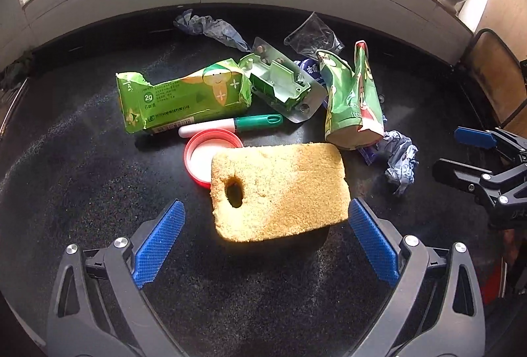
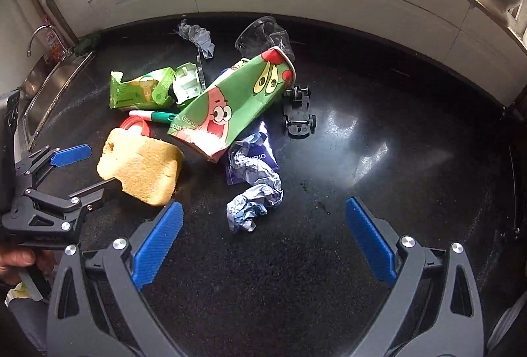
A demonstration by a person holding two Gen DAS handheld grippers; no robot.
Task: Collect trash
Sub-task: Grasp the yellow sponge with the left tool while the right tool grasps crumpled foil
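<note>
A: Our left gripper point(image 1: 265, 241) has its jaws spread wide on either side of the sponge point(image 1: 280, 189), which lies on the black counter point(image 1: 82, 192) nearest us. How do we think it handles?

B: Light and soft, we'd judge. It will squash under the pads point(image 1: 159, 245), so we take it across the short sides, low and mid-body, away from the hole.

A: Our right gripper point(image 2: 263, 241) is wide open too, holding nothing, with the crumpled blue paper point(image 2: 255, 205) just ahead.

B: That looks weightless and springy; a pinch across the bulk should do.

A: What's in the way?

B: The sponge's far corner overlaps the red lid point(image 1: 201, 156), so a lift may nudge it. Behind lie the green-capped pen point(image 1: 230, 124), the torn green box point(image 1: 181, 100) and the cartoon carton point(image 1: 352, 100), crowded together.

A: Farther still?

B: A clear blister tray point(image 1: 283, 83), crinkled clear plastic point(image 1: 313, 36), a blue rag point(image 1: 210, 27) near the wall, and a toy car chassis point(image 2: 299, 113) off to the right.
</note>
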